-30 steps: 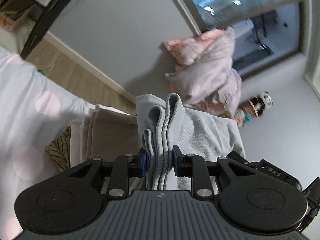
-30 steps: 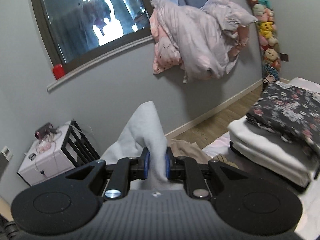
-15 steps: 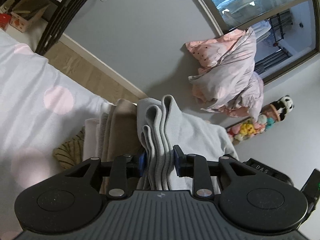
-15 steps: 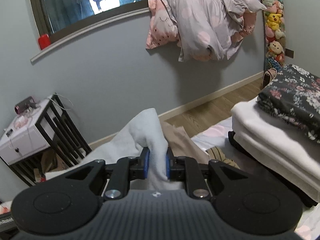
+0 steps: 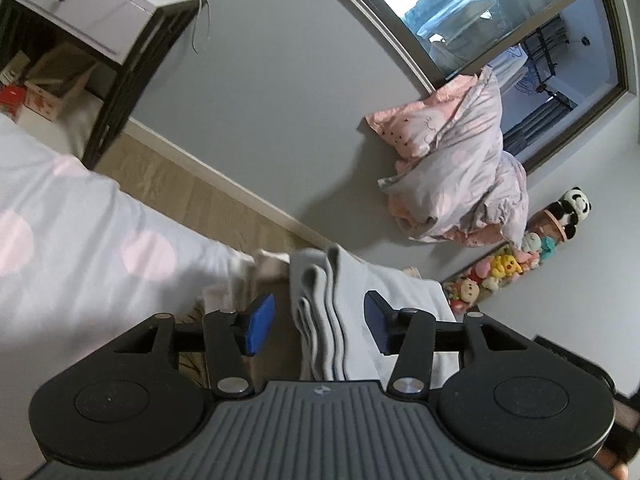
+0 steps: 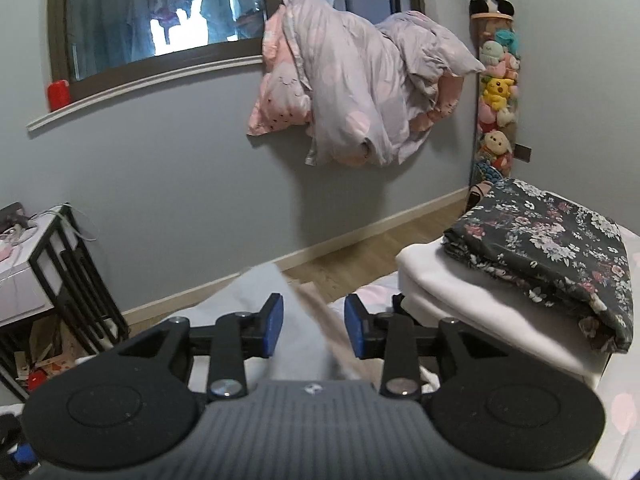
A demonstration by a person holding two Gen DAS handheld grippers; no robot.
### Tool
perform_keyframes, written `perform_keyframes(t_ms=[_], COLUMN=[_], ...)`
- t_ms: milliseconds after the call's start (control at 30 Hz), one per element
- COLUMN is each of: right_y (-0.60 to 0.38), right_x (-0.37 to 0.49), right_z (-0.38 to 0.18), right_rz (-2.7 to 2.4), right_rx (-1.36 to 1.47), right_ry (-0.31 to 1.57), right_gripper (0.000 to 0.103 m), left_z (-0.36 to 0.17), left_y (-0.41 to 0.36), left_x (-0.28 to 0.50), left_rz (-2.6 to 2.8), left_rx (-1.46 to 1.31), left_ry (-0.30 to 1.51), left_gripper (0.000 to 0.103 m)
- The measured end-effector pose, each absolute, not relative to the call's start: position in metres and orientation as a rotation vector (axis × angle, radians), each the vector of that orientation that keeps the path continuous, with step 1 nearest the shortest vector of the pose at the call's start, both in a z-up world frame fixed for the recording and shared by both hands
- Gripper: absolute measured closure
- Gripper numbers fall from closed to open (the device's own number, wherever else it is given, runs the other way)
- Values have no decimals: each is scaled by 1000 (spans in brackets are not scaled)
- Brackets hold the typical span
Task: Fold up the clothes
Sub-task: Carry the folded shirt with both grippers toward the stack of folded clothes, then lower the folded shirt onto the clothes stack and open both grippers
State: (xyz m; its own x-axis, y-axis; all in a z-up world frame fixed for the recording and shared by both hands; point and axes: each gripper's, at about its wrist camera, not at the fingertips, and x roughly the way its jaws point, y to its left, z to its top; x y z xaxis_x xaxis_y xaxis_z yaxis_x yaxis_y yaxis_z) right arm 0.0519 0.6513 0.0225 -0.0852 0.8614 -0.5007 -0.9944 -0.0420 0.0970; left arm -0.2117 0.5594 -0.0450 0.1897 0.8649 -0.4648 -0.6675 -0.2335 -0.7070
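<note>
A folded pale grey garment (image 5: 352,312) lies between the spread fingers of my left gripper (image 5: 318,326), its layered edge showing; the blue pads stand apart from it. Under it sits a stack of folded beige and white clothes (image 5: 260,272) on the bed. In the right wrist view the same grey garment (image 6: 256,296) and a beige piece (image 6: 320,312) lie between the fingers of my right gripper (image 6: 313,326), which is open and clear of the cloth.
The bed sheet (image 5: 80,240) is white with pink dots. A second stack, white fabric (image 6: 480,308) under a dark floral piece (image 6: 552,248), stands at the right. A black-framed side table (image 6: 40,272), wooden floor, grey wall and a hanging duvet (image 6: 360,92) lie beyond.
Both grippers have opened and let go of the grey garment, which now rests on the stack. Both have dropped lower and tilted.
</note>
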Motion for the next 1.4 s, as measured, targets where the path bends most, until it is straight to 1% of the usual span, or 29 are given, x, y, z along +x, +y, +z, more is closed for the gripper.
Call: perform_keyframes(t_ms=[100, 133, 167, 200, 367, 533, 600, 667, 733, 767, 933, 1200, 1333, 1400], right_y=[638, 634, 631, 628, 622, 625, 629, 634, 640, 643, 663, 681, 678, 673], right_x=[43, 39, 35, 31, 29, 47, 57, 67, 74, 78, 94, 107, 100, 97], right_z=[24, 24, 23, 22, 15, -3, -14, -27, -39, -45, -67, -82, -75, -65], right_rz=[1638, 1647, 1658, 1667, 1663, 1609, 1594, 1583, 1582, 1584, 1596, 1589, 1562, 1541], right_rx=[-354, -371, -388, -405, -450, -441, -431, -427, -424, -417, -373, -345, -380, -390], right_ry=[498, 485, 472, 460, 439, 499, 533, 561, 583, 594, 651, 709, 705, 701], right_gripper=[66, 68, 73, 75, 77, 77, 78, 83, 85, 85, 86, 86, 86, 85], left_z=[-36, -31, -26, -22, -14, -29, -38, -45, -51, -54, -69, -70, -63, -55], left_y=[558, 558, 559, 562, 582, 602, 610, 614, 619, 621, 633, 634, 632, 627], left_x=[-217, -216, -214, -210, -190, -178, -178, -177, -172, -169, -147, -136, -139, -145], left_rz=[1455, 1462, 1464, 1459, 1398, 1332, 1318, 1308, 1302, 1300, 1334, 1338, 1331, 1343], left_rx=[-1074, -1048, -1017, -990, -938, -901, -893, -879, -856, -845, -783, -753, -758, -777], left_ry=[-254, -247, -232, -214, -100, -29, 0, 17, 35, 44, 144, 173, 219, 212], left_gripper=[46, 46, 46, 46, 48, 52, 57, 58, 59, 61, 62, 62, 62, 63])
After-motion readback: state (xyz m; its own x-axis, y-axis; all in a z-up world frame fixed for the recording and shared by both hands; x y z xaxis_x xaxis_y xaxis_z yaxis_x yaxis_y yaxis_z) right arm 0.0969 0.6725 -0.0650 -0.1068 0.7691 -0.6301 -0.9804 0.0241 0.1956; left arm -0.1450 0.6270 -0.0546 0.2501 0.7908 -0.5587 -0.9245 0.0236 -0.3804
